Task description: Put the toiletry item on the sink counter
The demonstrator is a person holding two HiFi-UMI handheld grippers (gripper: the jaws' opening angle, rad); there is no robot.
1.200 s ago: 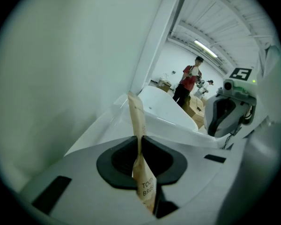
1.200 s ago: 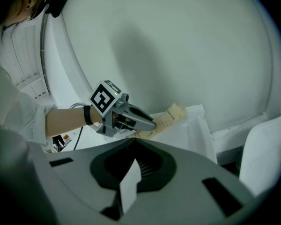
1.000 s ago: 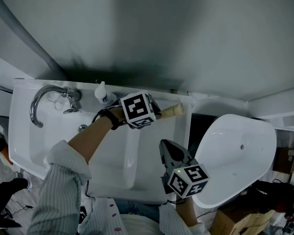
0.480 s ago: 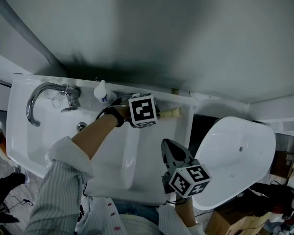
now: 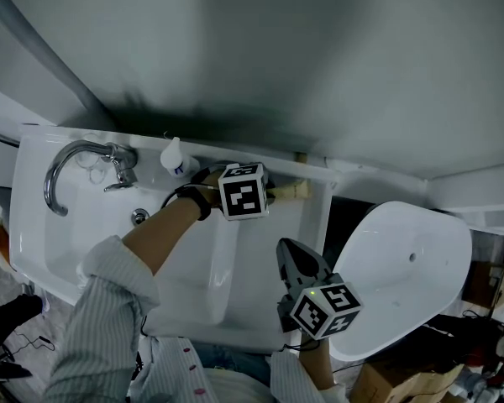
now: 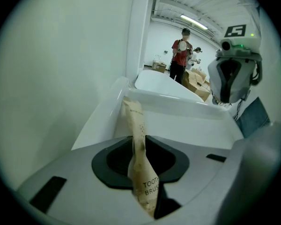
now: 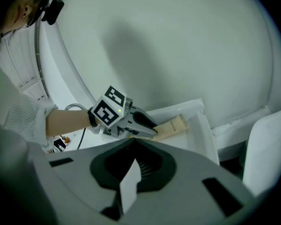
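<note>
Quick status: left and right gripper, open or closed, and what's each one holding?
Left gripper: closed on the toothbrush packet.
Right gripper: closed, with a thin white card between its fingers.

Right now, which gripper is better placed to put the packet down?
Left: the left gripper holds the toothbrush packet at the back of the sink counter; the right gripper, pinching a white slip, hovers apart.
</note>
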